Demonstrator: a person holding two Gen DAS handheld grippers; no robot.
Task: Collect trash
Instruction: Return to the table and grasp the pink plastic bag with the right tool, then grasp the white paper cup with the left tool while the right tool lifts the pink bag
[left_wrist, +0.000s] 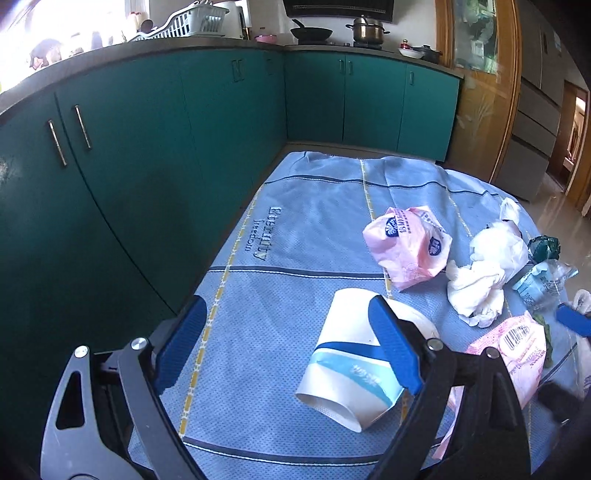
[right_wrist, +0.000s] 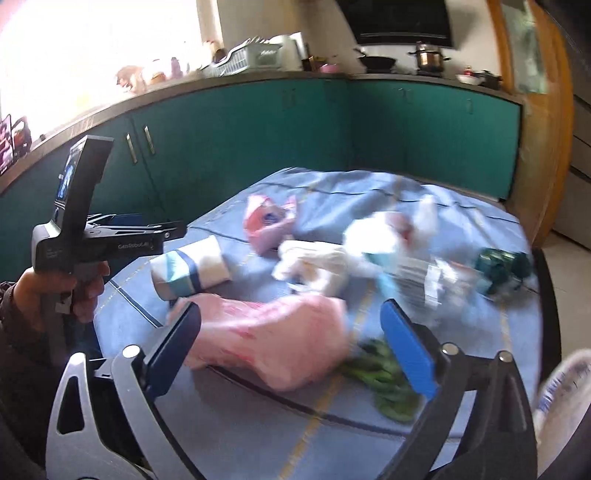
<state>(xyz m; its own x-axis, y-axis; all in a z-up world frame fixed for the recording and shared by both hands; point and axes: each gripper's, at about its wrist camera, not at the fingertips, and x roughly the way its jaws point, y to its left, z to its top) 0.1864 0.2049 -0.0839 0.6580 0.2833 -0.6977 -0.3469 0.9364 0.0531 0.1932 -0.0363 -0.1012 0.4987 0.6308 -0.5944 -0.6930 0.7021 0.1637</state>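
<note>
A white paper cup (left_wrist: 351, 354) with blue bands lies on its side on the blue cloth (left_wrist: 288, 236). My left gripper (left_wrist: 291, 343) is open above it, with its right finger over the cup's side. The cup also shows in the right wrist view (right_wrist: 190, 271). A pink wrapper (left_wrist: 406, 247), crumpled white tissue (left_wrist: 480, 288), a clear plastic bottle (left_wrist: 539, 280) and a second pink wrapper (left_wrist: 517, 350) lie to the right. My right gripper (right_wrist: 291, 339) is open over the near pink wrapper (right_wrist: 273, 343); this view is blurred. Green leaves (right_wrist: 384, 384) lie beside it.
Teal cabinets (left_wrist: 147, 166) stand close along the table's left and far sides. A dark green crumpled wrapper (right_wrist: 502, 269) lies near the table's right edge. A wooden door frame (left_wrist: 484, 92) is at the back right. The left hand-held gripper body (right_wrist: 88, 236) shows at left.
</note>
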